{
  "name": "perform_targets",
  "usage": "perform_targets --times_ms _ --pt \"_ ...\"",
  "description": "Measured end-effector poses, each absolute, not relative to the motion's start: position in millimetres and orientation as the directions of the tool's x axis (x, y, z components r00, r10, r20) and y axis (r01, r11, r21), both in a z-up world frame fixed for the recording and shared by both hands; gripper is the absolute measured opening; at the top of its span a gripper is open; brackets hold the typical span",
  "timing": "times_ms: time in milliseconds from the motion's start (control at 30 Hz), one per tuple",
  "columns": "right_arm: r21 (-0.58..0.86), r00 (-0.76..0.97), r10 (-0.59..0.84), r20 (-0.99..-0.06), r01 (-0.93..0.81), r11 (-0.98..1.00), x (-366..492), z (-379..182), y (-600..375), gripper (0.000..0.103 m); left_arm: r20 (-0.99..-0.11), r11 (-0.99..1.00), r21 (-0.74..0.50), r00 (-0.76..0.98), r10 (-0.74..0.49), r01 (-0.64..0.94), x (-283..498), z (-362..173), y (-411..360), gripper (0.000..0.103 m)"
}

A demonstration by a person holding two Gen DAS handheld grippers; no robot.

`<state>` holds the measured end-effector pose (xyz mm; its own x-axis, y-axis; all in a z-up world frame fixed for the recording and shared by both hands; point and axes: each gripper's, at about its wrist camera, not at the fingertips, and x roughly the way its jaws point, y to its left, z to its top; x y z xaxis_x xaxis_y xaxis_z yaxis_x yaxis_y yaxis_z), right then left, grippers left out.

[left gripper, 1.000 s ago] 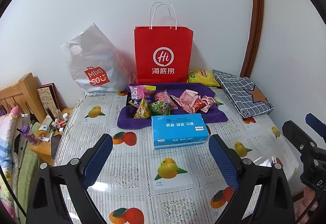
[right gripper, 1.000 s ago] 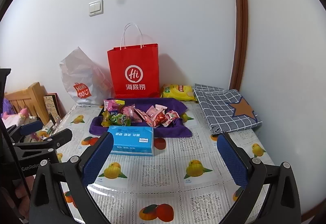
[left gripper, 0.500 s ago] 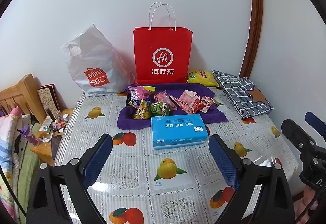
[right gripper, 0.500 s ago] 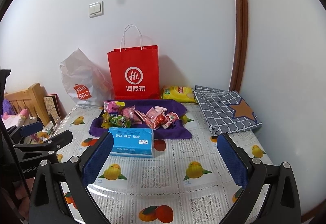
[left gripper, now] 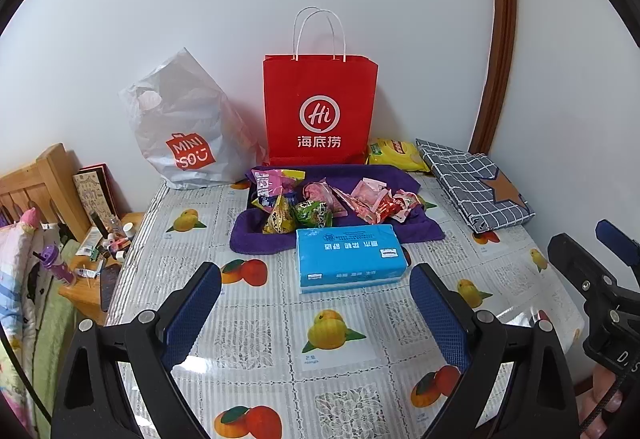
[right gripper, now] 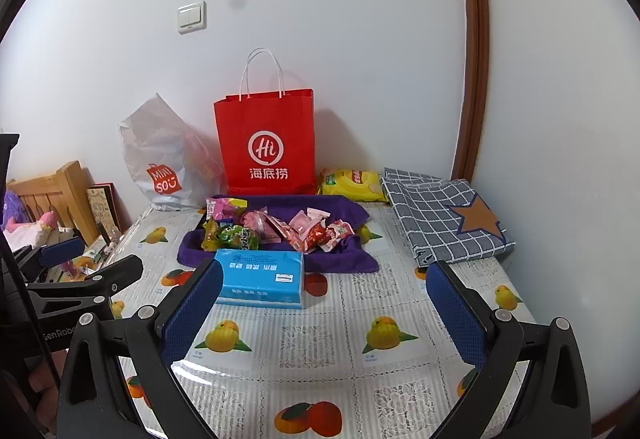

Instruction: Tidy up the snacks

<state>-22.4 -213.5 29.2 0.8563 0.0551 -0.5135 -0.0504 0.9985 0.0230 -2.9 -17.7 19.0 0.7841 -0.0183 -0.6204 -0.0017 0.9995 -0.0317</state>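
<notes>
A heap of small, brightly wrapped snack packets (left gripper: 320,199) in pink, red, green and yellow is being cradled in a shallow purple cloth tray (left gripper: 256,243) near the far middle of the table, which is being covered by a glossy plastic tablecloth printed with oranges and lemons (left gripper: 280,319). A blue plastic-wrapped tissue pack (left gripper: 348,259) is being kept flat just in front of the tray, touching its near edge. Behind the tray, a red paper carrier bag with white rope handles (left gripper: 320,111) is being propped upright against the white wall, with a grey plastic shopping bag (left gripper: 180,131) leaning beside it on one side and a yellow snack bag (left gripper: 394,155) lying on the other. A folded grey checked cloth with a brown star (left gripper: 476,183) is being left beside the yellow bag.

The left gripper (left gripper: 316,299) is being held above the tablecloth, its blue-padded jaws spread wide with nothing between them. The right gripper (right gripper: 324,299) is likewise being held released and empty, near the tissue pack.
</notes>
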Motion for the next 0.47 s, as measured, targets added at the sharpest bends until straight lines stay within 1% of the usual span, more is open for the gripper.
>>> perform_targets --times_ms 467 --pt "0.025 0.859 0.056 -0.509 -0.050 0.998 -24.0 29.5 -214.6 0.101 -0.619 1.000 -0.031 0.786 -0.017 -0.003 -4.2 18.4 -18.4 0.095"
